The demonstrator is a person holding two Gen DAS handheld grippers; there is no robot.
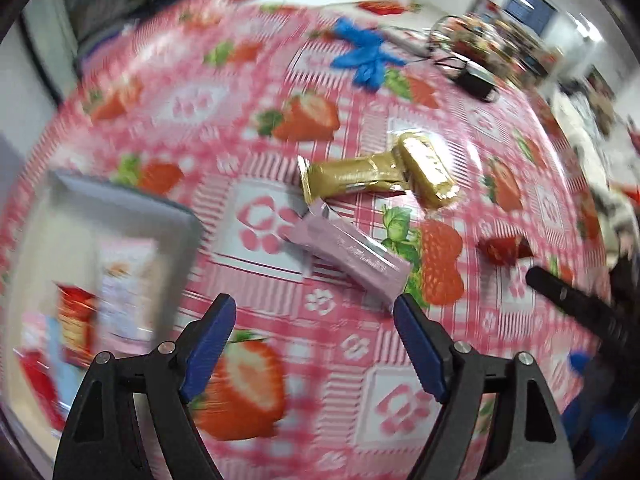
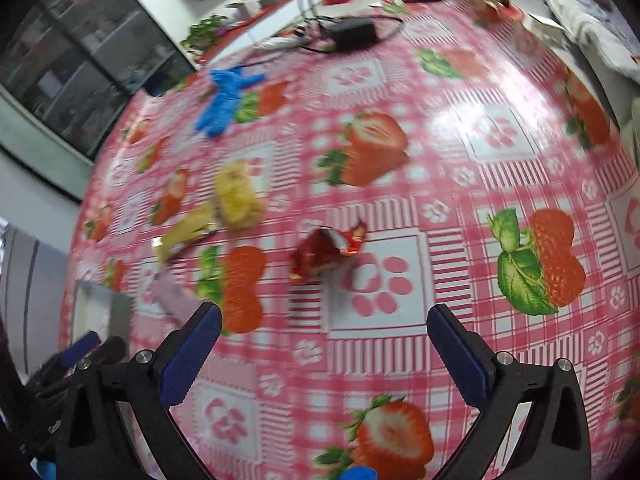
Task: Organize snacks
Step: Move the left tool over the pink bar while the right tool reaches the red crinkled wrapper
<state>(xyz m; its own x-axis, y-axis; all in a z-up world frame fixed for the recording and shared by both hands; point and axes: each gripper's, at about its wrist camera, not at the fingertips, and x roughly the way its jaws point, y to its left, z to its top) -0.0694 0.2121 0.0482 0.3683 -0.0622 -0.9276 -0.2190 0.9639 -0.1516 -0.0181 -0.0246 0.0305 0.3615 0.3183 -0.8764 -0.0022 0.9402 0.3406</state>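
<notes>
the table (image 2: 460,128) under its pink strawberry cloth has wide bare stretches to the right of the red candy (image 2: 320,254), while its far edge is crowded with a black adapter and cables (image 2: 354,30) and a blue glove (image 2: 222,98). both views are smeared by motion blur, so wrapper print is unreadable. the grey tray (image 1: 176,208) sits at the left, cut off by the lens rim; inside it lie a red packet and pale packets, too blurred to name. a pink bar (image 1: 352,256), a long gold bar (image 1: 348,178) and a short gold pack (image 1: 430,170) lie loose in a cluster just right of the tray. the left gripper (image 1: 314,308) is spread wide and empty just short of the pink bar; the right gripper (image 2: 324,318) gapes fully, empty, near the red candy
</notes>
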